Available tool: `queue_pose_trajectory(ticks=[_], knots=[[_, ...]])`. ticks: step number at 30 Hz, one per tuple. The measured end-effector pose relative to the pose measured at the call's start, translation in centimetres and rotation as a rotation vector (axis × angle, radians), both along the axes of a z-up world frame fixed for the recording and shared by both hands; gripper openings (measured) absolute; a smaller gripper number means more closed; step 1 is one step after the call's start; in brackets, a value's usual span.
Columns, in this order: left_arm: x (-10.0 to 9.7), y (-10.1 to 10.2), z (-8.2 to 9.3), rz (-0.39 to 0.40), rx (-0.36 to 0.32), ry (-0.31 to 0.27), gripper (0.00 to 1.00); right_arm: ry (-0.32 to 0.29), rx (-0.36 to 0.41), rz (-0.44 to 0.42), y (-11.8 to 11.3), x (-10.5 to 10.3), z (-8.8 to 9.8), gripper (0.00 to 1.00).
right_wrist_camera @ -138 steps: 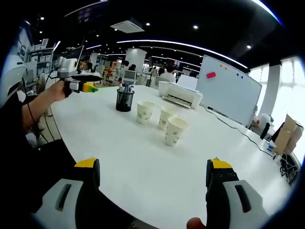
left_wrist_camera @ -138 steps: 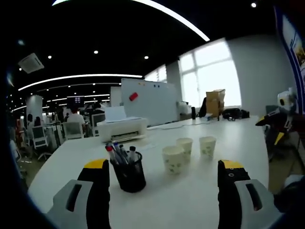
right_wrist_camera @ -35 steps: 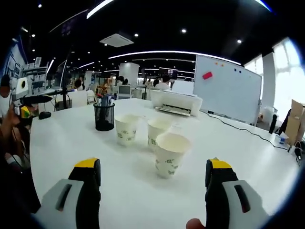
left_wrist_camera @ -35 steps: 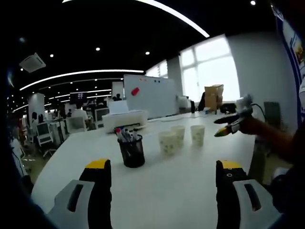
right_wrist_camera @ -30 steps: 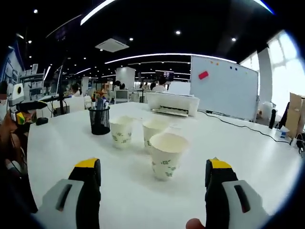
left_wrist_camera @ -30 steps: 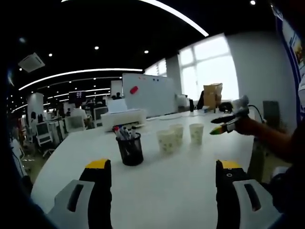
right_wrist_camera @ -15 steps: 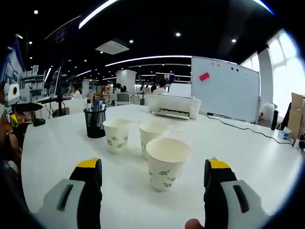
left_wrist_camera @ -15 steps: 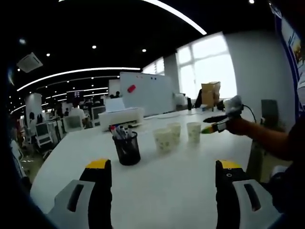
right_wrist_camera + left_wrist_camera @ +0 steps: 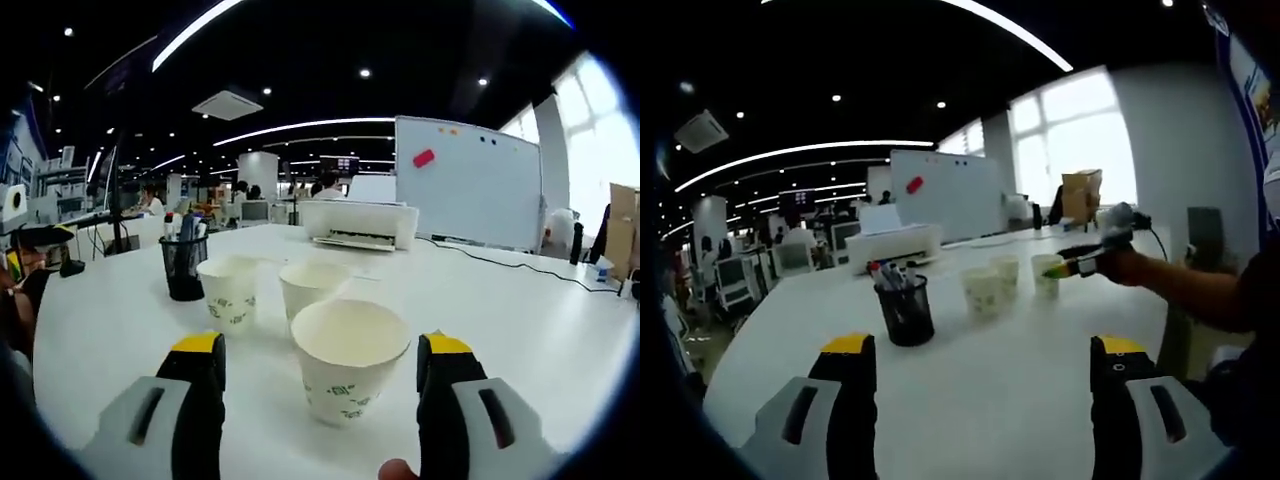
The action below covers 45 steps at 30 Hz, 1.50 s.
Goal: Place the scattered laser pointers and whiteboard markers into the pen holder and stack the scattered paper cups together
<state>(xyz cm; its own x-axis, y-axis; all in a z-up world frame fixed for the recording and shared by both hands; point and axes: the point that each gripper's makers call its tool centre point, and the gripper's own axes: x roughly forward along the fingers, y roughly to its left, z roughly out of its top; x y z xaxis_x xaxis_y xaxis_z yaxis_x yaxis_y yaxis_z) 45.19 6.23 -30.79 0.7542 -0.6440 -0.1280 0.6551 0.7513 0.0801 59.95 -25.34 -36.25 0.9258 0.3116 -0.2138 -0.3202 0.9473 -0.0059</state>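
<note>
Tapered paper cup (image 9: 350, 370) between open right tool (image 9: 320, 368), black mesh pen holder (image 9: 184, 267)

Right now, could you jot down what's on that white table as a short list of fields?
surface: white table
cups: three paper cups, standing apart, not stacked
nearest cup: between the right gripper jaws, not yet touched
pen holder: black mesh, upright, markers inside
left gripper: open, empty, short of the holder
behind: printer, whiteboard
</note>
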Motion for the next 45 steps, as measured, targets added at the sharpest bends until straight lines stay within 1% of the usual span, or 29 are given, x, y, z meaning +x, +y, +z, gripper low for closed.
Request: queue_pose_trajectory(ticks=[6,8,13,14,18,21,25,35,42,45], knots=[[0.0,-0.3,-0.4,-0.010,0.002,0.012,0.90,0.010,-0.030,-0.017,-0.2,0.8,-0.8,0.68],[0.0,-0.4,-0.5,-0.013,0.001,0.017,0.90,0.005,-0.024,-0.025,-0.3,1.0,-0.9,0.66],[0.0,-0.6,-0.6,-0.021,0.005,0.020,0.90,-0.014,-0.015,-0.050,-0.8,1.4,-0.7,0.53],[-0.1,-0.7,-0.6,-0.021,0.006,0.020,0.90,-0.005,-0.011,-0.067,-1.2,1.5,-0.8,0.50],[-0.1,-0.6,-0.6,-0.020,0.004,0.019,0.90,0.002,0.033,-0.072,-1.4,1.5,-0.8,0.43],[-0.3,-0.9,-0.9,-0.026,0.002,0.027,0.90,0.007,0.051,-0.074,-1.4,1.5,-0.9,0.43],[-0.5,-1.2,-1.0,-0.034,0.006,0.031,0.90,0.005,0.031,-0.073,-1.5,1.4,-1.0,0.43],[-0.8,-1.5,-0.8,-0.038,0.002,0.028,0.89,0.007,0.031,-0.084,-1.9,1.3,-0.9,0.42],[-1.1,-1.9,-1.1,-0.049,0.008,0.042,0.89,-0.008,0.010,-0.084,-1.8,1.1,-0.2,0.42],[-1.1,-1.9,-0.9,-0.051,0.005,0.037,0.89,-0.018,0.016,-0.079,-1.8,1.0,0.6,0.42]])
